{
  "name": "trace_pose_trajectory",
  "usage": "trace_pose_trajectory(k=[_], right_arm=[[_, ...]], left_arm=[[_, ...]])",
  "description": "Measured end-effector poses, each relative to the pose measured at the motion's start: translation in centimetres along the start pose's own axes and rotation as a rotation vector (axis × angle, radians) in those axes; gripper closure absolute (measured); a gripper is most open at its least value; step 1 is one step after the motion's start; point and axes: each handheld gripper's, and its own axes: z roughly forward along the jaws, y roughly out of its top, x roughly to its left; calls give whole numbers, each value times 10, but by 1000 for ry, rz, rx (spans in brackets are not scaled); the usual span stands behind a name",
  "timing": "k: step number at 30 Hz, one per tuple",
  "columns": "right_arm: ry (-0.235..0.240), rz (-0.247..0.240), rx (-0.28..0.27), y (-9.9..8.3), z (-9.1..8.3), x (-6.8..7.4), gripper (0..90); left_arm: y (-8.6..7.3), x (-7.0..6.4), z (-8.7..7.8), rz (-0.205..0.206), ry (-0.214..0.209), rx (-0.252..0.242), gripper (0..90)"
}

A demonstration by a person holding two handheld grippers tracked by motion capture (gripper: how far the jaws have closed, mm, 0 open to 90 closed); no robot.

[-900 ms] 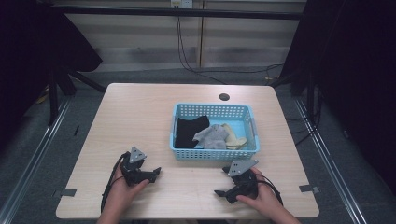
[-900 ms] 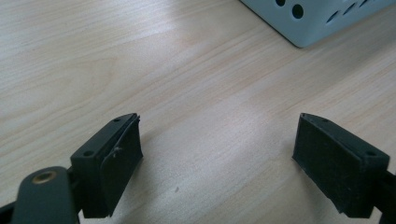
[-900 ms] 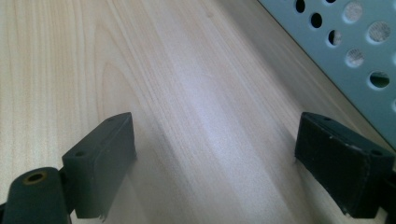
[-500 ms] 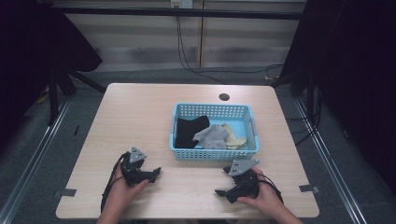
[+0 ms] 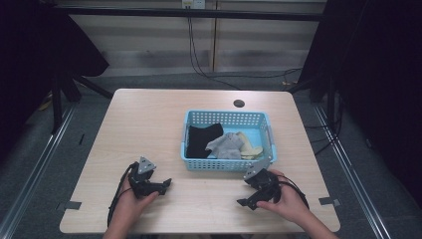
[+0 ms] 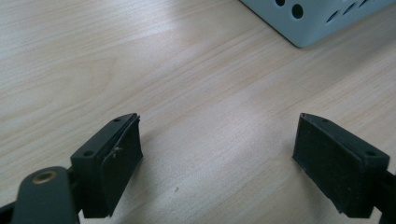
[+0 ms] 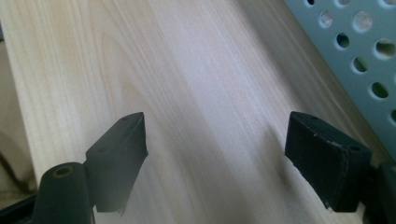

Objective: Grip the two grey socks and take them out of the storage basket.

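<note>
1. Resting both tools on the table (image 5: 149, 119), I hold my left gripper (image 5: 160, 185) near the front edge, jaws spread wide with nothing but bare wood between them in the left gripper view.
2. My right gripper (image 5: 247, 198) lies just before the blue basket (image 5: 226, 164), jaws likewise wide apart and empty; the basket's perforated wall (image 7: 369, 60) shows close by in the right gripper view.
3. The basket sits right of centre, holding a black cloth (image 5: 203, 139), a grey sock (image 5: 226, 147) and a pale yellow piece (image 5: 249, 148), bunched together and touching.
4. I judge this low, open stance a ready position: the right gripper stands nearest the basket, so reaching over its front wall for the garments falls to it.
</note>
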Motion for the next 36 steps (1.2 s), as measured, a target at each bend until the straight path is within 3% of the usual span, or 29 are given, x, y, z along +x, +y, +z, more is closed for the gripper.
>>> trace_pose_trajectory(k=[1,10,24,31,36], right_arm=[[18,3,35,5,-4,-1,208],[37,-1,84,19,-20,-6,233],[1,-17,73,62,-58,-18,231],[-27,9,21,85,-69,-36,237],[-49,48,9,98,-64,-56,250]], left_arm=[[0,0,0,-1,-1,-1,147],[0,0,0,0,0,0,147],[0,0,0,0,-3,-1,147],[0,0,0,0,-4,0,147],[0,0,0,0,-4,-1,147]])
